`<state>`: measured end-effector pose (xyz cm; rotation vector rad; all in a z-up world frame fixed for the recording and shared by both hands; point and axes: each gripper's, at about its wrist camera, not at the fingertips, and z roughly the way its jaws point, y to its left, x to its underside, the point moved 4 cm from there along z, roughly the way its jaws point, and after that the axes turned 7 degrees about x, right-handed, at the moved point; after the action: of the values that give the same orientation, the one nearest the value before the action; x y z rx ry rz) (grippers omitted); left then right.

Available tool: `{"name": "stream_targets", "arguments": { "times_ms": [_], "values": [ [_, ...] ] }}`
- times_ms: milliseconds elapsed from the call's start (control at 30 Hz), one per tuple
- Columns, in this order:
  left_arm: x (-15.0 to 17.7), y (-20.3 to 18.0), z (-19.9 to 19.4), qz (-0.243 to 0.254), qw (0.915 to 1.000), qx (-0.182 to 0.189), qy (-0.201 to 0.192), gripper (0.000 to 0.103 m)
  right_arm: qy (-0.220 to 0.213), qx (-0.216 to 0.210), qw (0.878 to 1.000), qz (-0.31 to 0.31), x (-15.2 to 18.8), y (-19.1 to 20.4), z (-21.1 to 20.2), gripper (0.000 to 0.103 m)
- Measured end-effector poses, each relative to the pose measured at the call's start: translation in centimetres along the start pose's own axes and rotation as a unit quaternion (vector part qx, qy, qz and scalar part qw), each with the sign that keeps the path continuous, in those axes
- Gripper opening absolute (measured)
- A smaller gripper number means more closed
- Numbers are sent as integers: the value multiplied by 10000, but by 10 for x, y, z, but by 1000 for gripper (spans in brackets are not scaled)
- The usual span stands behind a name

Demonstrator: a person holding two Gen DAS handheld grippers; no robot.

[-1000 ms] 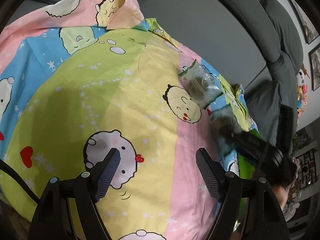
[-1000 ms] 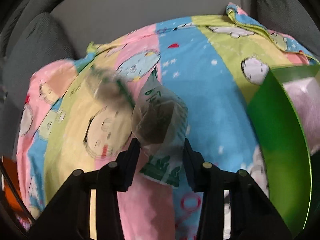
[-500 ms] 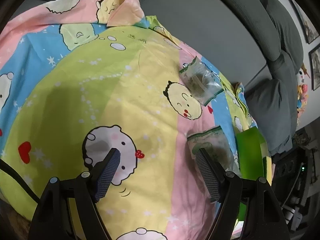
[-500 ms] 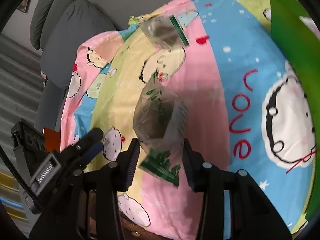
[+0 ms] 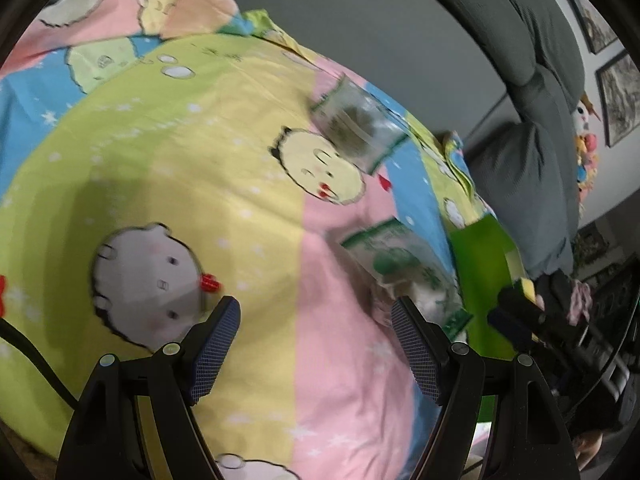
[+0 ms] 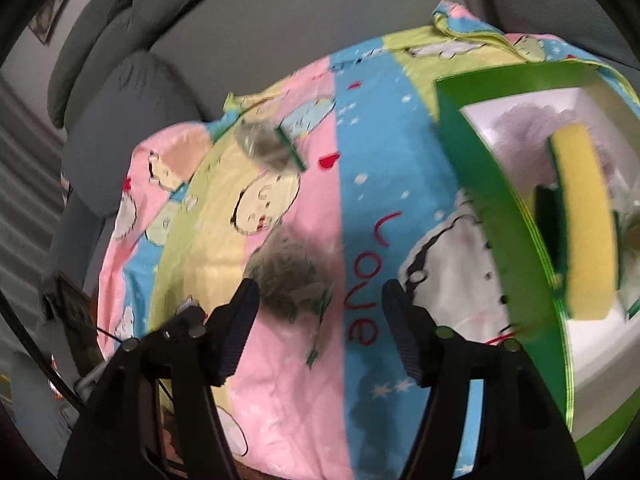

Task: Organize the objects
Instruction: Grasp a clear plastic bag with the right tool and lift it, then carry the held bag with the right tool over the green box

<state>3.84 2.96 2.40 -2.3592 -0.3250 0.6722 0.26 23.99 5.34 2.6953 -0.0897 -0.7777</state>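
Two clear tea packets with green print lie on a cartoon bedsheet. The far packet point(image 5: 356, 130) point(image 6: 264, 146) lies beyond a yellow cartoon face. The near packet point(image 5: 404, 268) point(image 6: 296, 276) lies on the pink stripe. My left gripper point(image 5: 316, 344) is open and empty, with the near packet just ahead of its right finger. My right gripper point(image 6: 320, 320) is open, with the near packet lying blurred between and just beyond its fingers. A green box point(image 6: 492, 216) point(image 5: 484, 264) at the right holds a yellow sponge point(image 6: 584, 216).
Grey sofa cushions point(image 5: 532, 52) rise behind the sheet. The left gripper's body point(image 6: 120, 332) shows at the lower left of the right wrist view. The right gripper's body point(image 5: 532, 320) shows beside the green box. Framed pictures point(image 5: 620, 92) hang on the far wall.
My right gripper has opened and let go of the near tea packet, which now lies on the sheet. The right view has swung toward the green box. My left gripper stays open.
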Motion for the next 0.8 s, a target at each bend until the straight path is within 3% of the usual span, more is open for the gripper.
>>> {"name": "stream_targets", "arguments": {
  "times_ms": [167, 333, 400, 467, 800],
  "values": [
    [7, -14, 10, 38, 9994, 336, 116, 78, -272, -257, 9992, -120, -15, 9, -1, 64],
    [13, -26, 19, 180, 9977, 655, 76, 78, -86, -410, 9980, -474, -16, 31, 18, 63],
    [15, -30, 21, 238, 9975, 663, 53, 78, -1, -62, 9980, -624, -11, 35, 26, 64],
    [17, -33, 25, 309, 9972, 671, 95, 78, 74, 7, 9968, -797, -7, 38, 33, 64],
    [20, -31, 33, 358, 9979, 540, 33, 78, 625, -495, 9955, -517, 4, 29, 60, 59]
  ]
}}
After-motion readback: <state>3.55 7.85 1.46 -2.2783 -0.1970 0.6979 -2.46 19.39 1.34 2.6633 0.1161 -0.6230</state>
